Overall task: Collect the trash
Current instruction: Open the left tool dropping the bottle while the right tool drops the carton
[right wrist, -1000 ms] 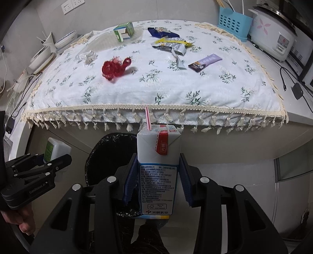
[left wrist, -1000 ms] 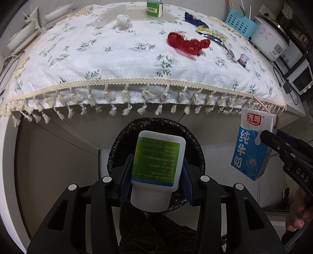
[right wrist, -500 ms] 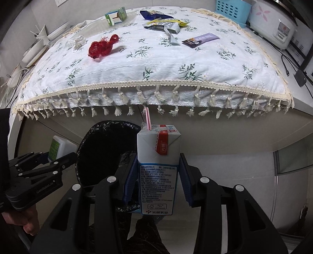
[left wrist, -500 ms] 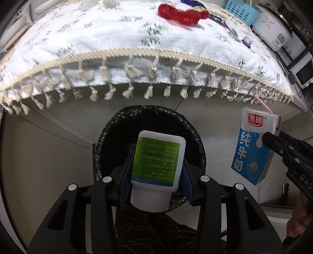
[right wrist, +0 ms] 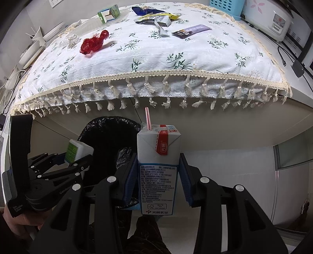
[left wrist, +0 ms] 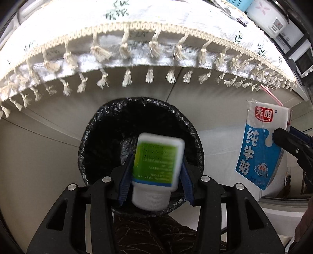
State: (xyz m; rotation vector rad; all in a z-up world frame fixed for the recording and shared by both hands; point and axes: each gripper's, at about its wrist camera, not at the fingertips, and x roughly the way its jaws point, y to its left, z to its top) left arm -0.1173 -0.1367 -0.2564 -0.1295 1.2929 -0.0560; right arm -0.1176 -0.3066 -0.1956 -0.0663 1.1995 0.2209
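Note:
A white bottle with a green label (left wrist: 154,170) sits cap-down between the pads of my left gripper (left wrist: 156,157), right over the black-lined trash bin (left wrist: 92,136). The jaws are opening. The bottle is tilted and blurred while the fingers stay sharp, so it is loose between them. In the right wrist view the bottle (right wrist: 77,151) and the left gripper (right wrist: 78,158) hang at the bin's (right wrist: 109,125) left rim. My right gripper (right wrist: 158,158) is shut on a blue and white milk carton (right wrist: 158,175) with a pink straw, at the bin's right rim. The same carton (left wrist: 260,148) shows in the left wrist view.
Above the bin is a table edge with a fringed floral cloth (right wrist: 156,84). On it lie a red net (right wrist: 93,42), crumpled wrappers (right wrist: 156,18), a bar wrapper (right wrist: 190,31), a green box (right wrist: 108,13) and clear plastic (right wrist: 70,40). A rice cooker (right wrist: 273,21) stands right.
Both grippers have sunk towards the bin, and the tabletop has slid up in both views. The left jaws have widened, and the bottle has tipped to one side and gone blurry.

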